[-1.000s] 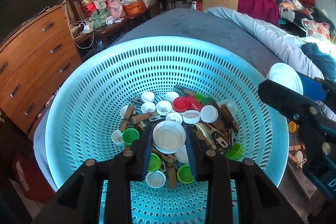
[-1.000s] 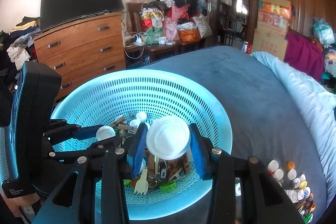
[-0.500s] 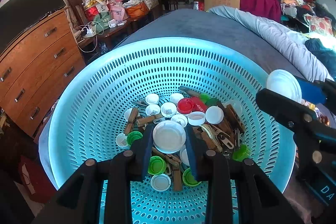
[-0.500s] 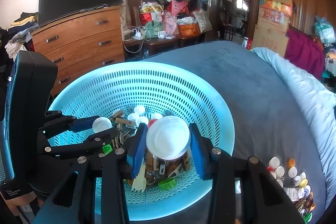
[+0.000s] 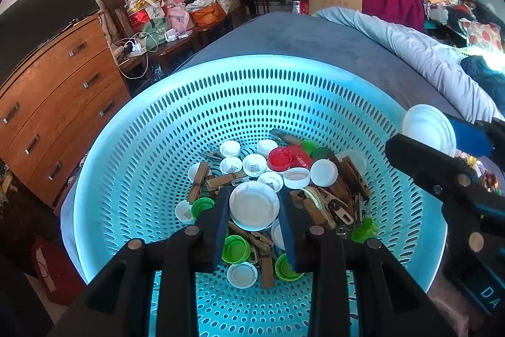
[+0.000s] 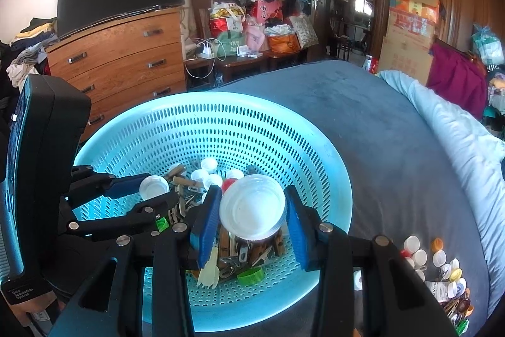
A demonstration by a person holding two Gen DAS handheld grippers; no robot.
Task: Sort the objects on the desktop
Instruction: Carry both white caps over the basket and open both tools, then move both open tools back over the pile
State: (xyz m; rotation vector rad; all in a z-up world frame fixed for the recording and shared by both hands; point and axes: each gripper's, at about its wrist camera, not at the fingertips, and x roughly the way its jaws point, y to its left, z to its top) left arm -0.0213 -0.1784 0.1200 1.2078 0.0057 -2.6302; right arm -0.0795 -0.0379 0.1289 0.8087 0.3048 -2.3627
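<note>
the left gripper (image 5: 254,207) is narrowed onto a white round lid (image 5: 254,205), its two fingers touching the lid's opposite edges, and holds it above the heap in the turquoise perforated basket (image 5: 151,154). directly under it lie white bottle caps (image 5: 254,164), green caps (image 5: 235,248), a red cap (image 5: 280,158) and wooden clothespins (image 5: 198,181). the right gripper (image 6: 252,212) pinches a larger white lid (image 6: 252,210) between its blue pads (image 6: 206,223), over the basket's right half. the basket rests on a grey-blue bed (image 6: 394,147); a small pile of sorted caps (image 6: 442,270) sits on the bed just right of the basket.
</note>
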